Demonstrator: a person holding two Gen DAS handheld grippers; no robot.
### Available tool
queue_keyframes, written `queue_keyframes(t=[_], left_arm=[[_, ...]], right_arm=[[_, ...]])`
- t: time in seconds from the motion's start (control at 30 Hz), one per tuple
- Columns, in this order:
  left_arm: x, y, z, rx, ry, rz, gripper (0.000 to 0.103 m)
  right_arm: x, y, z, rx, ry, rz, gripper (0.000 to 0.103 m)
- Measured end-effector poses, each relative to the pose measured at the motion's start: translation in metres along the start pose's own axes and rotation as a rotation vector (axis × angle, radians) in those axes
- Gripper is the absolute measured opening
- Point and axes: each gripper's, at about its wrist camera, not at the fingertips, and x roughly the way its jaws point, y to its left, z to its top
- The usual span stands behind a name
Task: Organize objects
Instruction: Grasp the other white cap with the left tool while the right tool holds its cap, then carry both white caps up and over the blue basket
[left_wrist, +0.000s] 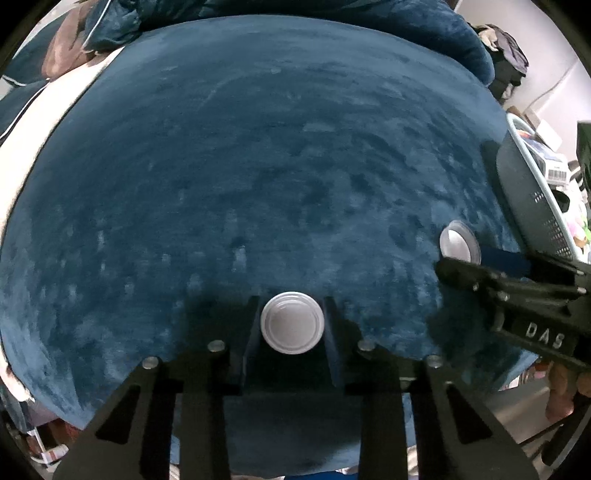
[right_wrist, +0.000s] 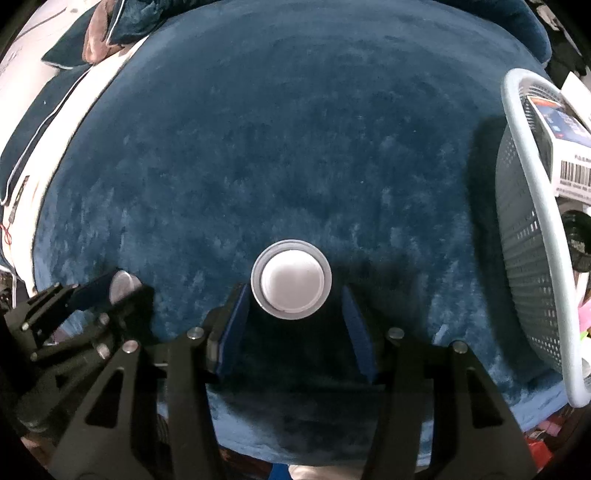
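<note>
White round plastic container (left_wrist: 292, 322): on dark blue plush blanket (left_wrist: 258, 166) over bed, clamped between left tool (left_wrist: 292, 325) pads.
Second white round container, wider flange (right_wrist: 291, 278): on same blanket, between right tool (right_wrist: 295, 295) fingers (right_wrist: 236, 314).
Right tool: apart, right pad clear of the flange.
Pale blue perforated plastic basket (right_wrist: 524, 229): at blanket's right edge, boxed items inside.

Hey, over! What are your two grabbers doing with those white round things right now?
Left tool shut on one white cup. Right tool open around the other white cup, pads not pressing. Basket waits at right, blue blanket between is bare.
</note>
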Motion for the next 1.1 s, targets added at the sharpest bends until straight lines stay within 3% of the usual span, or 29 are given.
queue_keyframes(t=[0.13,0.8,1.1], left_arm=[[0.000,-0.003,0.002,-0.008,-0.002,0.000,0.032],[-0.009,-0.002,0.005,-0.012,-0.029,-0.014,0.032],[-0.038,0.001,0.018,-0.011,-0.095,-0.027,0.032]], right_arm=[[0.001,0.005,-0.003,-0.037,0.000,-0.031,0.039],[-0.023,0.014,-0.009,-0.039,-0.062,0.039,0.039],[-0.045,0.016,-0.002,-0.016,-0.109,0.077,0.039]])
